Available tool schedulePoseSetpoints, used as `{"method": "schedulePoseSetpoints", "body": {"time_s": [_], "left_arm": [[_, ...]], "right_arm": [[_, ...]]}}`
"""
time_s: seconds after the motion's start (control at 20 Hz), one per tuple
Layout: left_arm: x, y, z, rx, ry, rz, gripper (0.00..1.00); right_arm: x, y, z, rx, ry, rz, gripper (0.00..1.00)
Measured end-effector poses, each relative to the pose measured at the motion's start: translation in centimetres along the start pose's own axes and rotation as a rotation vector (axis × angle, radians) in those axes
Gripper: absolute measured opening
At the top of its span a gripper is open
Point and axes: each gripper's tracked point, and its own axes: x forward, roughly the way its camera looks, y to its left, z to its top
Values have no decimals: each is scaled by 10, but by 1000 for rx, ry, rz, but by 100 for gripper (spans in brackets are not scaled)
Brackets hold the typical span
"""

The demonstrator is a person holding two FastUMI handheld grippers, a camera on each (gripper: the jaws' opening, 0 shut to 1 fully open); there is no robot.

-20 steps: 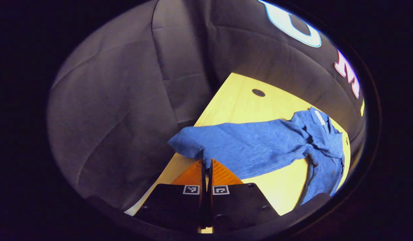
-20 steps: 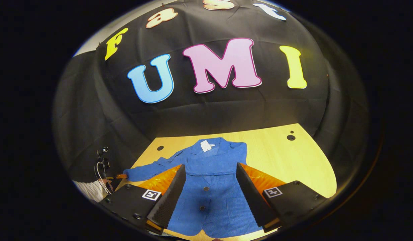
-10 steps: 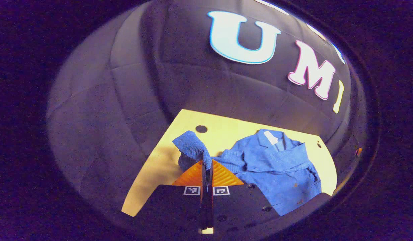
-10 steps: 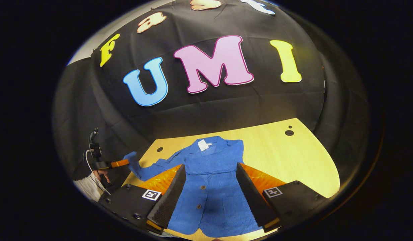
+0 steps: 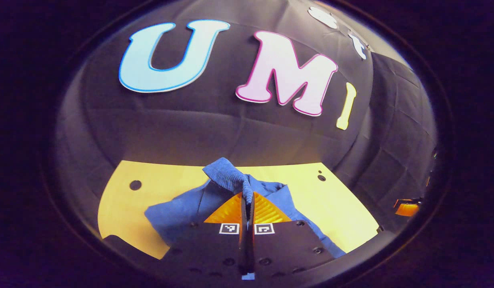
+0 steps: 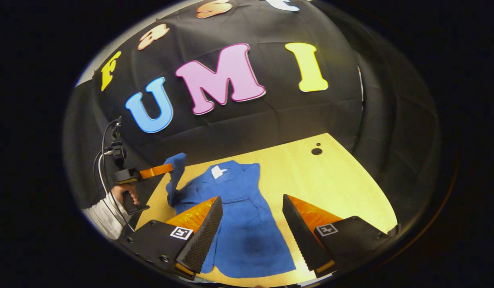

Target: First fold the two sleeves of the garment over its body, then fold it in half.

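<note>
A blue corduroy jacket (image 6: 241, 216) lies on the light wooden table (image 6: 331, 180), collar and white tag toward the far wall. My left gripper (image 5: 247, 195) is shut on the cuff of one sleeve (image 5: 227, 176), which it holds lifted above the table. In the right gripper view that left gripper (image 6: 167, 170) holds the sleeve (image 6: 175, 168) up at the jacket's left side, with the sleeve hanging down. My right gripper (image 6: 253, 206) stands open over the jacket's lower body, nothing between its fingers. The other sleeve lies folded over the body.
A person's hand and white sleeve (image 6: 111, 204) hold the left gripper's handle beyond the table's left edge. Round holes (image 6: 317, 151) mark the table's far corners. Bare table stretches to the right of the jacket. My right gripper's orange finger (image 5: 407, 208) shows far right in the left gripper view.
My left gripper has lifted the sleeve cuff off the table and swung it up and inward toward the jacket's body. My right gripper has turned somewhat rightward, staying open.
</note>
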Motion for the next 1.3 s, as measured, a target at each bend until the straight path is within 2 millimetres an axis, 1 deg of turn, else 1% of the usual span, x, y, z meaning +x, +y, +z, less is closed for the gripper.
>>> {"method": "schedulePoseSetpoints", "body": {"time_s": [0.05, 0.1, 0.2, 0.35, 0.45, 0.55, 0.65, 0.7, 0.75, 0.8, 0.85, 0.9, 0.95, 1.0, 1.05, 1.1, 1.2, 1.3], "left_arm": [[21, -11, -12, -5, 59, -4, 0], [41, -15, -21, 0, 110, 1, 0], [70, -18, -39, 47, 172, 45, 0], [97, -32, -53, 58, 231, 55, 0], [115, -34, -61, 69, 250, 52, 0], [132, -39, -70, 86, 269, 28, 0], [143, -43, -81, 87, 303, 4, 0], [144, -44, -86, 84, 323, -2, 0], [145, -51, -88, 78, 322, -28, 1], [143, -64, -87, 52, 308, -88, 2], [143, -79, -83, 15, 289, -161, 8], [135, -95, -78, -21, 258, -228, 13], [128, -101, -69, -27, 219, -243, 45], [123, -95, -61, -9, 183, -219, 77], [115, -88, -55, 26, 164, -187, 86], [104, -83, -53, 61, 156, -163, 85], [75, -75, -48, 103, 138, -111, 85], [40, -65, -48, 113, 119, -70, 85]], "right_arm": [[-1, -10, -2, 0, 5, -16, 95], [-3, -19, -2, 3, 8, -27, 96], [-3, -33, -6, 17, 16, -46, 95], [0, -51, -18, 41, 45, -63, 95], [6, -59, -24, 57, 67, -64, 95], [15, -60, -29, 59, 78, -56, 96], [22, -61, -33, 55, 92, -55, 95], [26, -61, -34, 56, 97, -53, 95], [26, -61, -35, 57, 101, -50, 96], [28, -62, -36, 57, 104, -48, 96], [30, -62, -39, 57, 111, -47, 96], [31, -62, -41, 59, 117, -45, 95], [34, -62, -43, 61, 123, -42, 96], [36, -62, -45, 62, 130, -41, 95], [38, -61, -47, 64, 137, -37, 95], [41, -58, -48, 65, 139, -28, 95], [46, -52, -53, 60, 154, -15, 96], [50, -44, -58, 51, 168, 3, 96]]}}
